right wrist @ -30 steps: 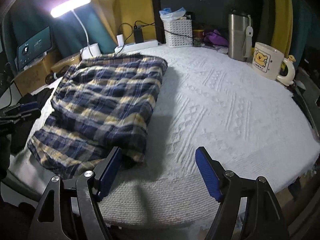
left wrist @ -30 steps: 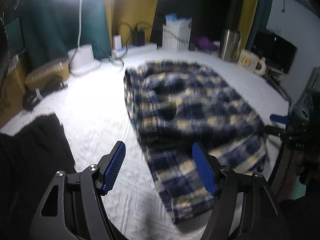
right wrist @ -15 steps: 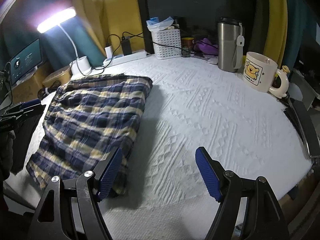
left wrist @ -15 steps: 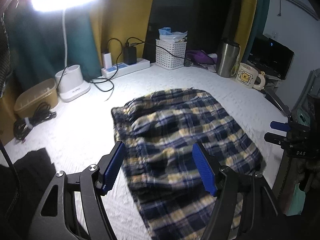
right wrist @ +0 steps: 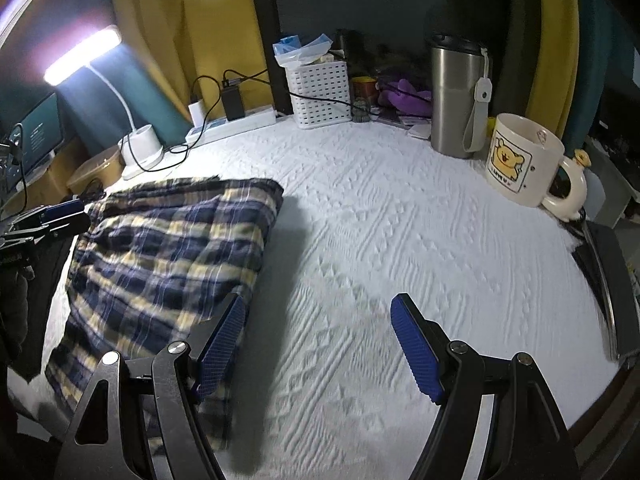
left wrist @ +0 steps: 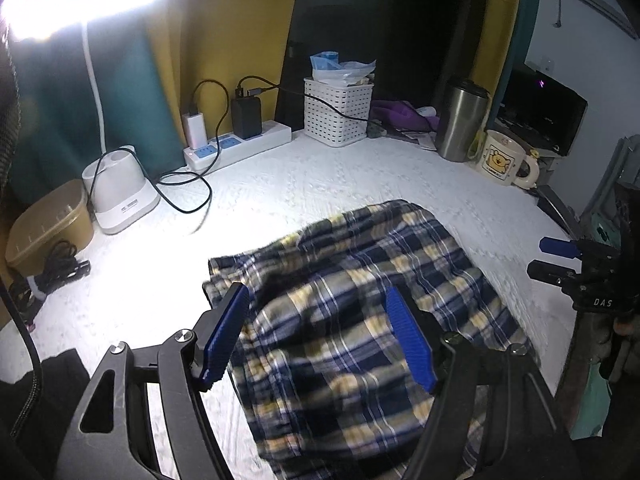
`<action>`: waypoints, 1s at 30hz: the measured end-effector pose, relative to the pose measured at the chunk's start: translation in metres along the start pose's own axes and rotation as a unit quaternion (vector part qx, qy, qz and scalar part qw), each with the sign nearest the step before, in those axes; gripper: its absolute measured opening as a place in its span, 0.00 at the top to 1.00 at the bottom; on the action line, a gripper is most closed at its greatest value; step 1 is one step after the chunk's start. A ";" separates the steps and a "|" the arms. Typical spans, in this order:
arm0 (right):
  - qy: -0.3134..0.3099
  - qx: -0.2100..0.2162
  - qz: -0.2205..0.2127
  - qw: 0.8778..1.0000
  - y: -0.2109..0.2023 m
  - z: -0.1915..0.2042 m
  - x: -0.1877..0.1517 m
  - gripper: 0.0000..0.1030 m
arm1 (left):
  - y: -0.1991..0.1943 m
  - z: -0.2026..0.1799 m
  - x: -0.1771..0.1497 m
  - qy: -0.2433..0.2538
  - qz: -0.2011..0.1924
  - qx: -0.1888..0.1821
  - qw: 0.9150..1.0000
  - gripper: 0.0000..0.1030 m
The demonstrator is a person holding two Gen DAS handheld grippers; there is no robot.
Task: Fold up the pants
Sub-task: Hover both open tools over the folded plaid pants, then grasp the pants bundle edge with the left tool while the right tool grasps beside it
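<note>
The blue and yellow plaid pants (left wrist: pixel 360 320) lie folded in a thick rectangle on the white textured cover (left wrist: pixel 300 188). My left gripper (left wrist: pixel 320 336) is open and empty, hovering over the near end of the pants. In the right wrist view the pants (right wrist: pixel 168 248) lie at the left. My right gripper (right wrist: pixel 320 344) is open and empty, over bare cover just right of the pants' near edge. Each gripper shows at the edge of the other's view, the right one (left wrist: pixel 560 258) and the left one (right wrist: pixel 52 216).
Along the back stand a lamp base (left wrist: pixel 120 196), a power strip with chargers and cables (left wrist: pixel 236 144), a white basket (left wrist: pixel 338 110), a steel tumbler (left wrist: pixel 460 124) and a bear mug (left wrist: pixel 504 160). A tan box (left wrist: pixel 48 224) sits left. Dark cloth (left wrist: pixel 44 392) lies near left.
Both grippers have pulled back and risen from the pants and stay open. In the left view the pants have slid lower and closer; the right view has shifted right over bare cover.
</note>
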State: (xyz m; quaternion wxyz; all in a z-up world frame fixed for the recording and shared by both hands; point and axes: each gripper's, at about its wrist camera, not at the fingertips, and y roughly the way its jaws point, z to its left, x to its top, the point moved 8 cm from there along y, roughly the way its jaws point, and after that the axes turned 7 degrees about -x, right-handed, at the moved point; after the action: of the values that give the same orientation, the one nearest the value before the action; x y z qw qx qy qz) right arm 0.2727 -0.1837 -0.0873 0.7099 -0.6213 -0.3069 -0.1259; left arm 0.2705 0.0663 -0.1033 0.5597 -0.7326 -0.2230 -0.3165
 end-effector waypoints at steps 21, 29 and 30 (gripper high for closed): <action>-0.020 0.040 0.040 0.998 0.076 0.033 0.040 0.25 | 0.057 0.064 -0.018 -0.048 0.071 -0.002 0.996 0.24; -0.028 0.059 0.052 0.997 0.093 0.048 0.052 0.25 | 0.072 0.072 -0.024 -0.088 0.106 -0.046 0.989 0.23; -0.027 0.063 0.054 0.996 0.094 0.049 0.052 0.25 | 0.072 0.073 -0.024 -0.089 0.106 -0.051 0.989 0.23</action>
State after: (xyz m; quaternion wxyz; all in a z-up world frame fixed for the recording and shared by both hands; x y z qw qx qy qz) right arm 0.3522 -0.1076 -0.1304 0.7446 -0.5944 -0.2993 -0.0513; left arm 0.3186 0.1173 -0.1819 0.5302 -0.8047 -0.1767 -0.2002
